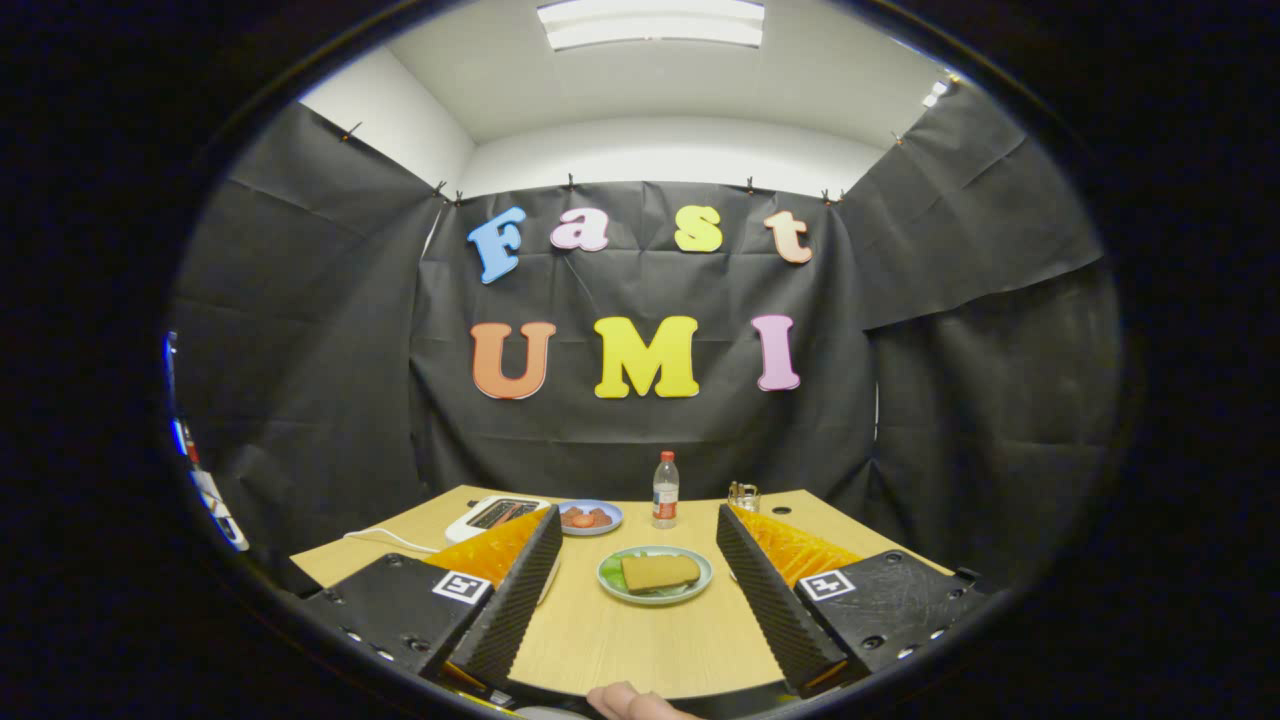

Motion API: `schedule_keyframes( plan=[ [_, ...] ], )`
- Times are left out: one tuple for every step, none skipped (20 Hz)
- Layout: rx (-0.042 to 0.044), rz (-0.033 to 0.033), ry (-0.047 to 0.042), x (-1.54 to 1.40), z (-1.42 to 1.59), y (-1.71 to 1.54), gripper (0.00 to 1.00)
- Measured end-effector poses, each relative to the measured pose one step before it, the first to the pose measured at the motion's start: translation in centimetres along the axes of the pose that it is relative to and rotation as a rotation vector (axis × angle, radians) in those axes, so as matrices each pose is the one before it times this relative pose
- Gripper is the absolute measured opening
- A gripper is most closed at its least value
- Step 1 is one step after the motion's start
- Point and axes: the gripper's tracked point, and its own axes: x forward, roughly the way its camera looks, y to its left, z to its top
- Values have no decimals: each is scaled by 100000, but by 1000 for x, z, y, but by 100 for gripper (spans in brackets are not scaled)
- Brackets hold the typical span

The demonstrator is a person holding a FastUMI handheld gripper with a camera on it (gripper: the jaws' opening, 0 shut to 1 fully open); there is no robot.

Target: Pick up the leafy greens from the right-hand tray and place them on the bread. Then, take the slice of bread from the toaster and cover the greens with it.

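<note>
A green plate (pixel 610 580) sits on the wooden table between and just beyond my fingers. On it lies a brown slice of bread (pixel 659 571), with leafy greens (pixel 616 571) peeking out from under its left side. The white toaster (pixel 495 516) stands at the back left, partly hidden behind my left finger. My gripper (pixel 636 550) is open, its fingers spread wide either side of the plate, with nothing between them.
A blue plate (pixel 590 517) with reddish food lies beside the toaster. A water bottle (pixel 665 490) and a small glass jar (pixel 743 495) stand near the table's far edge. A white cable (pixel 385 538) runs left from the toaster. A fingertip (pixel 630 700) shows below the fingers.
</note>
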Motion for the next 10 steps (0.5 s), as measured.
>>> schedule_keyframes(
  plan=[
    [-154, -431, -33, -6, 69, -150, 96],
    [-76, -249, -79, 106, -80, -47, 96],
    [79, -139, 8, 39, -29, -47, 96],
    [219, -315, 380, 101, -60, -71, 96],
    [149, 88, 350, 36, -90, 0, 96],
    [43, 192, 71, -43, -15, 62, 96],
    [-119, -153, 219, 71, -86, -77, 96],
    [225, -41, 403, 68, -138, -83, 96],
    [408, 464, 854, 48, -161, 104, 96],
    [182, 941, 658, -139, -211, 220, 96]
  ],
)
